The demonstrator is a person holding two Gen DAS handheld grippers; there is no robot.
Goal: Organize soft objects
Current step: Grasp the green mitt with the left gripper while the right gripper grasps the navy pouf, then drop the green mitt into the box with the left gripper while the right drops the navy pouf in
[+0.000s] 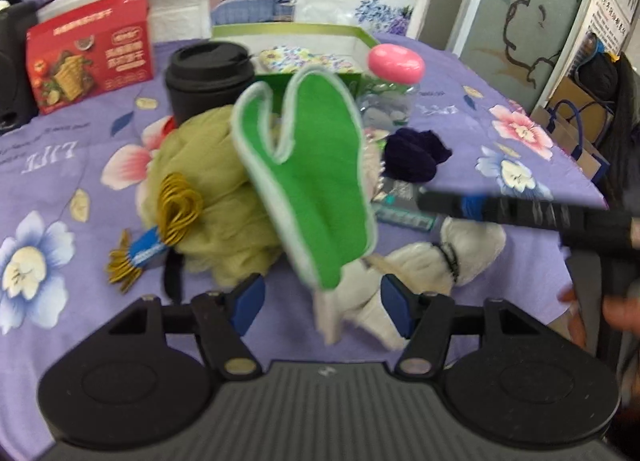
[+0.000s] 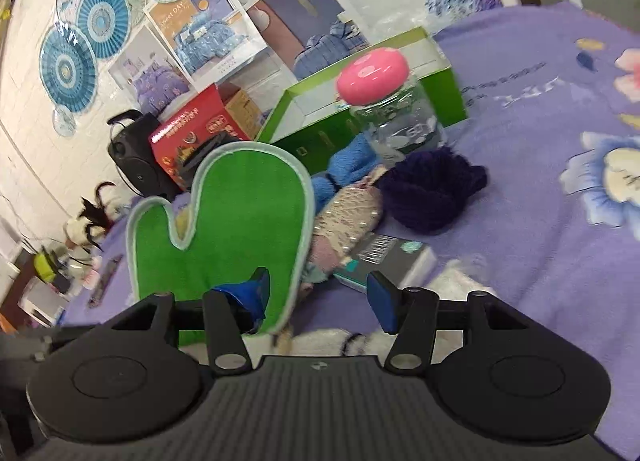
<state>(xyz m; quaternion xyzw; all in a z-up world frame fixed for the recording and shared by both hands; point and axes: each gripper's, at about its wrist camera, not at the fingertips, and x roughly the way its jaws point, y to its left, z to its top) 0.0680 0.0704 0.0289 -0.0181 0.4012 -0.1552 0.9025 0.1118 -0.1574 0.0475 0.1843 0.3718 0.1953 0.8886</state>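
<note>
A green mitt with pale trim stands upright in the air between my left gripper's open blue pads, touching neither. My left gripper is open. In the right wrist view the mitt is just left of my right gripper, whose jaws are wide apart; its left pad overlaps the mitt's lower edge, and I cannot tell whether it touches. On the purple floral cloth lie an olive mesh bundle, a dark purple knit, a white plush, a blue knit and a beaded pink pouch.
A green open box stands at the back with a floral item inside. A pink-lidded clear jar, a black cup, a red carton, a teal packet and gold rings crowd the cloth. The right tool's black bar crosses the right side.
</note>
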